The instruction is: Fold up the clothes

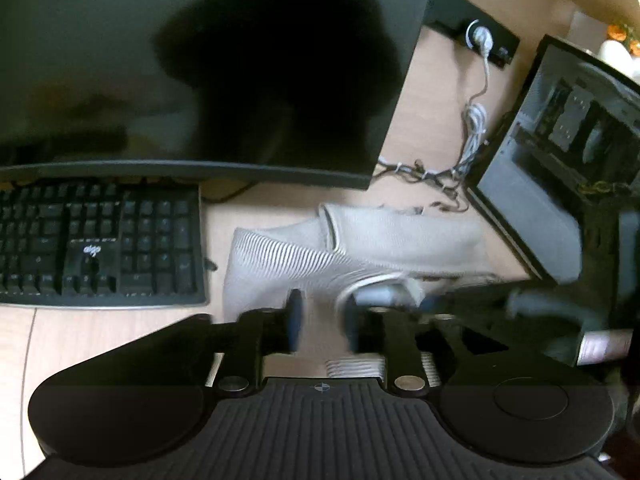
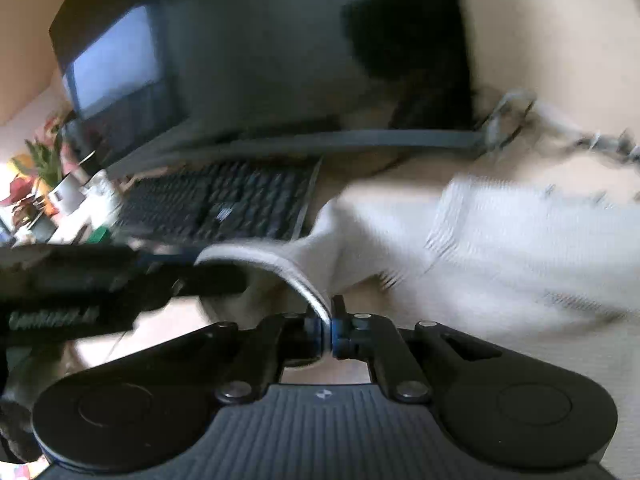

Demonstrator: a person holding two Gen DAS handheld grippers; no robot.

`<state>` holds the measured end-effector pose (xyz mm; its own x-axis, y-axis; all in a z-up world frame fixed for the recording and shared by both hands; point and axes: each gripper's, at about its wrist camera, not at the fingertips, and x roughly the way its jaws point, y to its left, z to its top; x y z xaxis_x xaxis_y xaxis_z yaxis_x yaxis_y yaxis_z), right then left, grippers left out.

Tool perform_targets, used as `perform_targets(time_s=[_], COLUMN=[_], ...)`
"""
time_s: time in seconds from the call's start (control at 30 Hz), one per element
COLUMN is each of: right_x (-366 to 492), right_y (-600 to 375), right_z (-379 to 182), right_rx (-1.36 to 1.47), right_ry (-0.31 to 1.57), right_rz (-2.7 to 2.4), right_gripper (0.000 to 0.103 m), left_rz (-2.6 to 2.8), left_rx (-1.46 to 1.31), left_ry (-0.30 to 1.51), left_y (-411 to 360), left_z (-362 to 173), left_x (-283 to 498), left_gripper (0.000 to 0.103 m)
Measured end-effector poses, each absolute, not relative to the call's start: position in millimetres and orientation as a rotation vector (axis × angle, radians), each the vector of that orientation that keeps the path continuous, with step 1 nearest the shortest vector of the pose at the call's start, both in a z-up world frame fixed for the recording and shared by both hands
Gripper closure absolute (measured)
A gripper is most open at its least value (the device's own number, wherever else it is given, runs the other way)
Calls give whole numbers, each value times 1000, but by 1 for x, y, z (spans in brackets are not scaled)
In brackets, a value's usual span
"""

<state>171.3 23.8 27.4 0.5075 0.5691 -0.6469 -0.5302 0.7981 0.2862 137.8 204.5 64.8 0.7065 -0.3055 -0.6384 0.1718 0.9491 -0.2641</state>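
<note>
Tabletop [image 1: 432, 92] carries a monitor [image 1: 200, 60], a keyboard [image 1: 100, 240] and a ribbed grey garment [image 1: 360, 240], bunched near the front edge beside the keyboard. Right claw [image 2: 327, 330] is clenched on the garment's edge; left claw [image 1: 320, 320] stands released above the cloth. Risk: a one-sided pull drags the fabric onto the keyboard or cables [image 1: 472, 128].

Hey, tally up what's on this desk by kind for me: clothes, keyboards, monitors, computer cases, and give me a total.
Clothes: 1, the pale ribbed garment, its hem pinched in the right gripper
Keyboards: 1, the black keyboard
Monitors: 1, the dark monitor
Computer cases: 1, the open computer case
Total: 4
</note>
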Motion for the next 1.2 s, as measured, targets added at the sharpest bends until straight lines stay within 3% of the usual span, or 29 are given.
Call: perform_targets(time_s=[0.1, 0.23, 0.33, 0.47, 0.63, 0.73, 0.87, 1.07, 1.2], right_x=[185, 195, 217, 246, 275, 285, 270, 260, 281], right_y=[-2, -29, -60, -98, -142, -155, -178, -184, -173], right_z=[67, 120, 143, 140, 89, 45, 17, 21, -20], right_rx=[15, -150, -173, -230, -229, -259, -235, 80, 250], right_ry=[674, 447, 390, 402, 559, 695, 746, 692, 795], right_rz=[658, 598, 523, 428, 312, 215, 140, 193, 233], right_gripper=[99, 99, 99, 99, 99, 88, 62, 62, 62], left_rz=[-332, -379, -396, -400, -404, -411, -450, -468, -475], left_rx=[-252, -266, -284, -248, -216, -181, -130, -47, -41], left_ry=[692, 631, 627, 670, 737, 759, 762, 798, 841], left_y=[202, 185, 175, 158, 133, 117, 97, 75, 76], left_z=[68, 76, 75, 64, 42, 31, 21, -9, -25], left_x=[140, 149, 160, 176, 202, 217, 236, 270, 281], left_gripper=[27, 20, 11, 8, 8, 7, 4, 3, 3])
